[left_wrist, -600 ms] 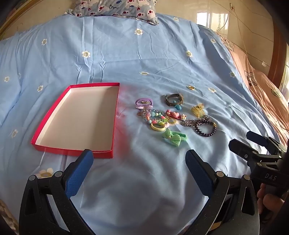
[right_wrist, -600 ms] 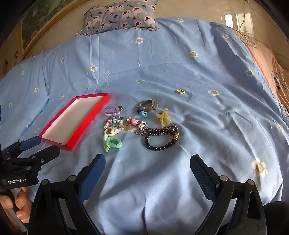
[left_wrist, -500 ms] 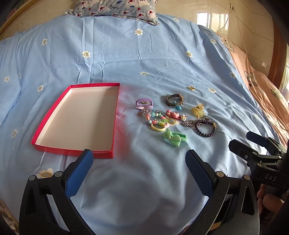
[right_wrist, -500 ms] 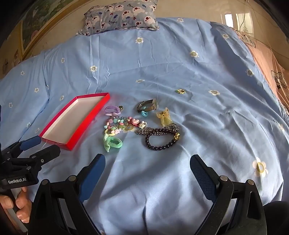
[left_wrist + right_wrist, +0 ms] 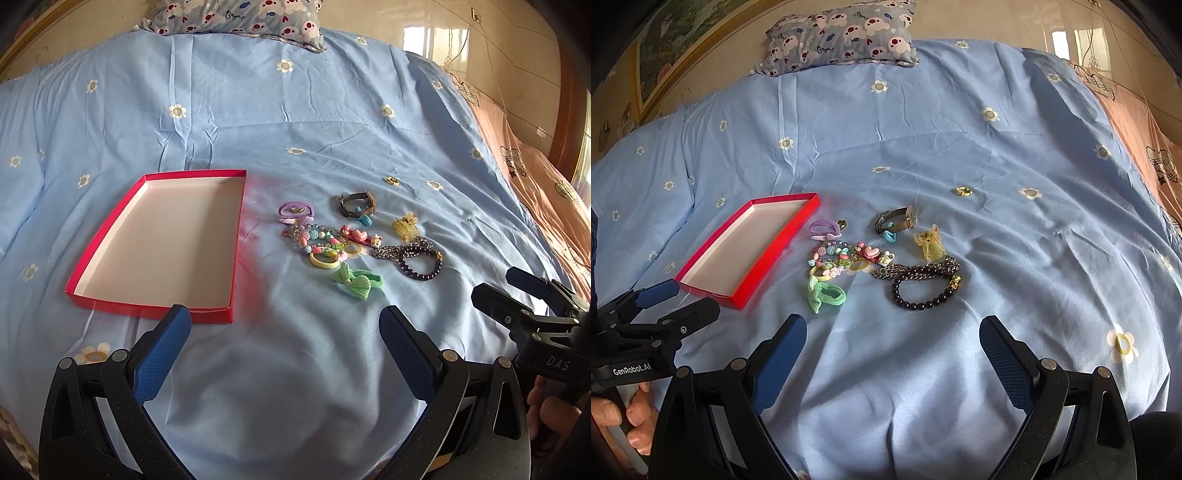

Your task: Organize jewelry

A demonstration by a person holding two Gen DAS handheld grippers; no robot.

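An empty red shallow box (image 5: 236,236) (image 5: 768,247) lies on the blue bedspread, left of a cluster of jewelry. The cluster holds a green bow hair tie (image 5: 356,282) (image 5: 823,293), a dark bead bracelet (image 5: 421,266) (image 5: 923,293), a silver chain (image 5: 916,271), a watch (image 5: 356,203) (image 5: 897,221), a yellow clip (image 5: 404,225) (image 5: 929,247), a purple hair tie (image 5: 295,212) and colourful beads (image 5: 321,243). A gold ring (image 5: 391,180) (image 5: 962,191) lies apart behind. My left gripper (image 5: 284,350) is open and empty, near the box's front corner. My right gripper (image 5: 892,350) is open and empty, in front of the cluster.
A patterned pillow (image 5: 842,35) lies at the head of the bed. A pink sheet (image 5: 546,192) covers the right side. The right gripper shows in the left wrist view (image 5: 524,299), the left gripper in the right wrist view (image 5: 665,306).
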